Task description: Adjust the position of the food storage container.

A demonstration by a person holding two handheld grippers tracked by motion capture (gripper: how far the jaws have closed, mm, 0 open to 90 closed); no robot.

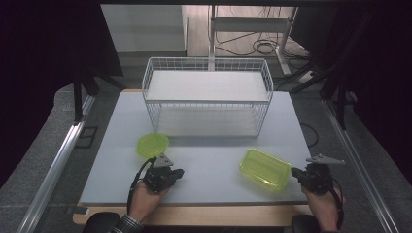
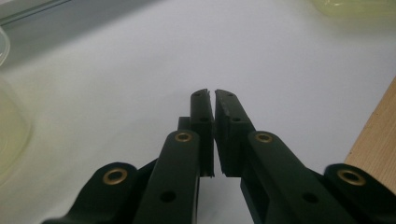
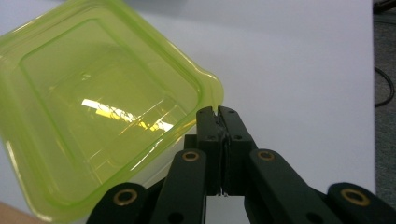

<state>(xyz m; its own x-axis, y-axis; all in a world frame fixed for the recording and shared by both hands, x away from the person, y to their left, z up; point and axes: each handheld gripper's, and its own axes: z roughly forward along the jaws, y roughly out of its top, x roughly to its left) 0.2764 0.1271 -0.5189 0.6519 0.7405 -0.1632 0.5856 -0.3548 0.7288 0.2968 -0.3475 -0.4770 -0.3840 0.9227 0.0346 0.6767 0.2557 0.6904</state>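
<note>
green tub point(image 1: 265, 168) empty, by closed right gripper point(image 1: 295, 172)

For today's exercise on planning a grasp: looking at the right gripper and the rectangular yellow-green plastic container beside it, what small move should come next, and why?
Probably open the jaws of the right gripper. They stand shut and empty right at the rim of the rectangular yellow-green translucent plastic container, so they cannot take hold of it until they part around that rim. The left gripper, also shut and empty, rests near the round yellow-green plastic bowl.
</note>
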